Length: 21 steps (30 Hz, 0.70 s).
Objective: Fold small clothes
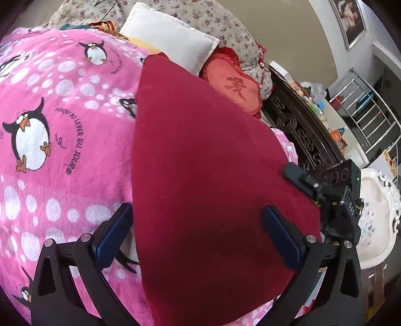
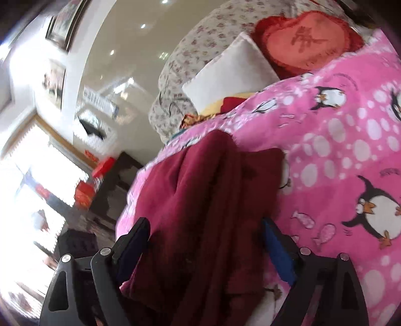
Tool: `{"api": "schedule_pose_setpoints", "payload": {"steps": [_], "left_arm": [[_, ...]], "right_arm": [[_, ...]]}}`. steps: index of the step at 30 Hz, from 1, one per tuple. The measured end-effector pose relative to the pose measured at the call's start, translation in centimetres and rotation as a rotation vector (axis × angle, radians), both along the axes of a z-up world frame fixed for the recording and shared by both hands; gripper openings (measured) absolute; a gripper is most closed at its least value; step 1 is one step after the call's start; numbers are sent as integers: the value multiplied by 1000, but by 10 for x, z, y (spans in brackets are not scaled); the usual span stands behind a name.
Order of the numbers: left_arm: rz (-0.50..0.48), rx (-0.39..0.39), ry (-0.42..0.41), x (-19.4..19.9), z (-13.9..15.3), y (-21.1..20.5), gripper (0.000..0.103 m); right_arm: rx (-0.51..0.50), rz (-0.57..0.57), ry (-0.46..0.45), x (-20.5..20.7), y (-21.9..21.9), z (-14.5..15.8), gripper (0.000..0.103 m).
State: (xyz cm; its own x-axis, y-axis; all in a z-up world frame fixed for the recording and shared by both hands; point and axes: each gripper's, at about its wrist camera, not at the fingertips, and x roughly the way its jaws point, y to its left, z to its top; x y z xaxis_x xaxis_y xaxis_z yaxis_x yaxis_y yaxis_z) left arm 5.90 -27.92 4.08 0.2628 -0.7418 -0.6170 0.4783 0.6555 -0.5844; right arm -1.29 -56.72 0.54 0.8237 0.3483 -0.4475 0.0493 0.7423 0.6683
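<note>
A dark red garment (image 1: 200, 163) lies spread flat on the pink penguin blanket (image 1: 62, 125). My left gripper (image 1: 198, 220) hovers over its near part, jaws wide apart and not pressing on the cloth. The right gripper (image 1: 313, 185) shows at the garment's right edge in the left wrist view. In the right wrist view the dark red garment (image 2: 213, 213) lies in bunched folds on the pink blanket (image 2: 338, 150). My right gripper (image 2: 205, 233) stands open over it, with the cloth lying between the fingers but not gripped.
A white pillow (image 1: 170, 37), a red heart cushion (image 1: 233, 85) and a floral quilt (image 1: 213, 17) lie at the head of the bed. A dark carved bed frame (image 1: 300, 130) and a white ornate chair (image 1: 376, 213) stand to the right. Bright windows (image 2: 37, 163) lie left.
</note>
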Motion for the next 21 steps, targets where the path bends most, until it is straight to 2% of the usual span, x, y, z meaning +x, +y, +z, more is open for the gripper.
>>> {"api": "schedule_pose_setpoints", "payload": {"steps": [1,2,3,5,6,8,11,15,18,21], "left_arm": [[-11,-2,-8,-2,1,-1,102],[-19,-3,-13,-2,0,-3,100],[-20,6,-27,-5,2,-4,98],[-7,35,-46,-8,3,-4,87],[-2,29,-42,-9,5,0,83],[-1,7,-30,-13,12,10,66],[-12,-2,-53,-30,35,28,65],[-12,30,-82,-69,64,58,65],[-6,65,-139,-107,76,82,65],[14,119,-143,-140,68,101,65]], "right_arm": [[-30,4,12,1,4,0,85],[-54,12,19,3,9,2,74],[-76,12,26,3,12,4,68],[-83,-7,-1,-4,15,14,49],[-72,-13,-19,-10,15,20,47],[-83,-11,-42,-20,22,32,41],[-126,18,-77,-42,44,54,41],[-123,50,-101,-77,76,72,41],[-131,85,-112,-109,103,73,41],[-123,120,-76,-134,128,56,41]]}}
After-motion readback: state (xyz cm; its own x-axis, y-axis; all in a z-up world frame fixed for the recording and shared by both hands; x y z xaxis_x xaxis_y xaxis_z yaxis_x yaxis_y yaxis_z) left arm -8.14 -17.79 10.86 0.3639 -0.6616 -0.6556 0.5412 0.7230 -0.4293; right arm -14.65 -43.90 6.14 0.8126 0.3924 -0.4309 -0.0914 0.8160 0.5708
